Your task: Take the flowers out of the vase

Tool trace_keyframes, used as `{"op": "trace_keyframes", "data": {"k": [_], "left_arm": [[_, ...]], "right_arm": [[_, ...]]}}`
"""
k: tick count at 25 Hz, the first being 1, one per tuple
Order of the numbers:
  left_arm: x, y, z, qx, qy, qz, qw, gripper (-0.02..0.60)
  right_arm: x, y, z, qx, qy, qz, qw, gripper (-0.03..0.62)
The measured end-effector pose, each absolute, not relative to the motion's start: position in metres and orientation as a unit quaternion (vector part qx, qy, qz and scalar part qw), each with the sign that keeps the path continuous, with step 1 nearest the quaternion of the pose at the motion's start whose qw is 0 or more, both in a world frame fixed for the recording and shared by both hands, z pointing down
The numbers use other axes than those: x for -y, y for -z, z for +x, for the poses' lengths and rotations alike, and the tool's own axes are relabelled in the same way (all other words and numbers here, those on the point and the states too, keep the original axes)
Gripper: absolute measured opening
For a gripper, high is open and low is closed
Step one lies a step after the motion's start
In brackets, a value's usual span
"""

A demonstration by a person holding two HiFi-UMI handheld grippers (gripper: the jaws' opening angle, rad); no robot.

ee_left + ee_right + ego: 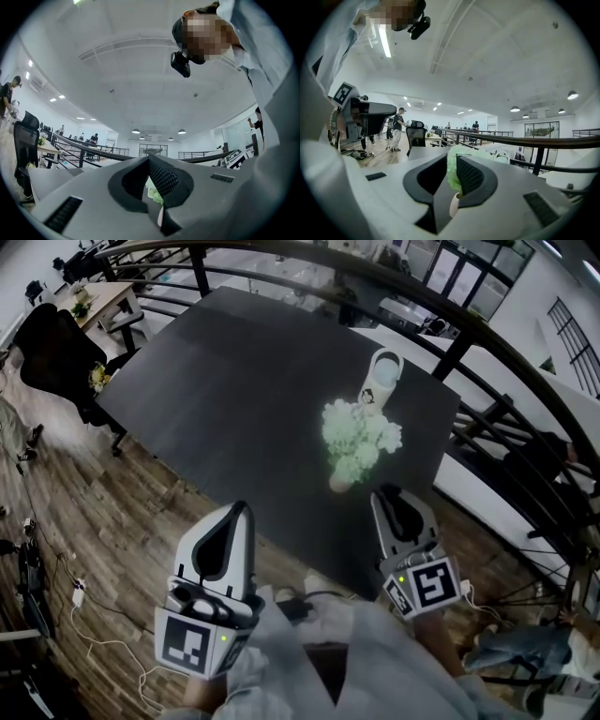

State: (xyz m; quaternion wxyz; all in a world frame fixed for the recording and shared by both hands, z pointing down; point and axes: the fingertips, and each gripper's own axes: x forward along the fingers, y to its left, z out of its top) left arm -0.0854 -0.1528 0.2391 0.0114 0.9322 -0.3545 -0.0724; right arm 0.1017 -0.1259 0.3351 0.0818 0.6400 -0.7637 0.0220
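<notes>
1. The left gripper (240,510) hangs over the near edge of the table (234,381). Its jaws look pressed together at the tips and empty, though the slit between them is hard to read.
2. Ahead and to the right of it, the flowers (361,437) stand in a small pale vase (339,484).
3. The bunch is probably light and soft, with heads that crush easily. The best hold is low on the stems, just above the vase mouth. The vase looks light too and may tip or lift with the stems, so 1 gripper should steady it.
4. The right gripper (387,495) sits just right of the vase, not touching it. Its jaws are slightly spread and pinch nothing.
</notes>
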Motion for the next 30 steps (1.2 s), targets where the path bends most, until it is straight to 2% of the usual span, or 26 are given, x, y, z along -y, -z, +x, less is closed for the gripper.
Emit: {"op": "trace_keyframes", "data": {"k": [2, 6, 13, 15, 24, 30], "left_arm": [[0.154, -0.239, -0.083, 0.358, 0.067, 0.931, 0.008, -0.003], [0.154, -0.240, -0.080, 0.364, 0.061, 0.929, 0.010, -0.003], [0.160, -0.239, -0.080, 0.386, 0.057, 0.921, -0.001, -0.003], [0.160, -0.239, -0.079, 0.391, 0.053, 0.919, 0.000, -0.003], [0.162, -0.246, -0.076, 0.404, 0.030, 0.914, 0.008, -0.003], [0.161, -0.249, -0.070, 0.407, 0.025, 0.913, 0.008, -0.003]], "right_arm": [[0.130, -0.340, 0.103, 0.767, -0.024, 0.634, 0.090, 0.081], [0.135, -0.354, 0.108, 0.773, -0.032, 0.625, 0.106, 0.081], [0.146, -0.382, 0.117, 0.778, -0.056, 0.613, 0.128, 0.163], [0.150, -0.390, 0.120, 0.779, -0.064, 0.610, 0.131, 0.169], [0.168, -0.423, 0.125, 0.780, -0.079, 0.600, 0.163, 0.289], [0.182, -0.438, 0.132, 0.779, -0.094, 0.598, 0.164, 0.318]]}}
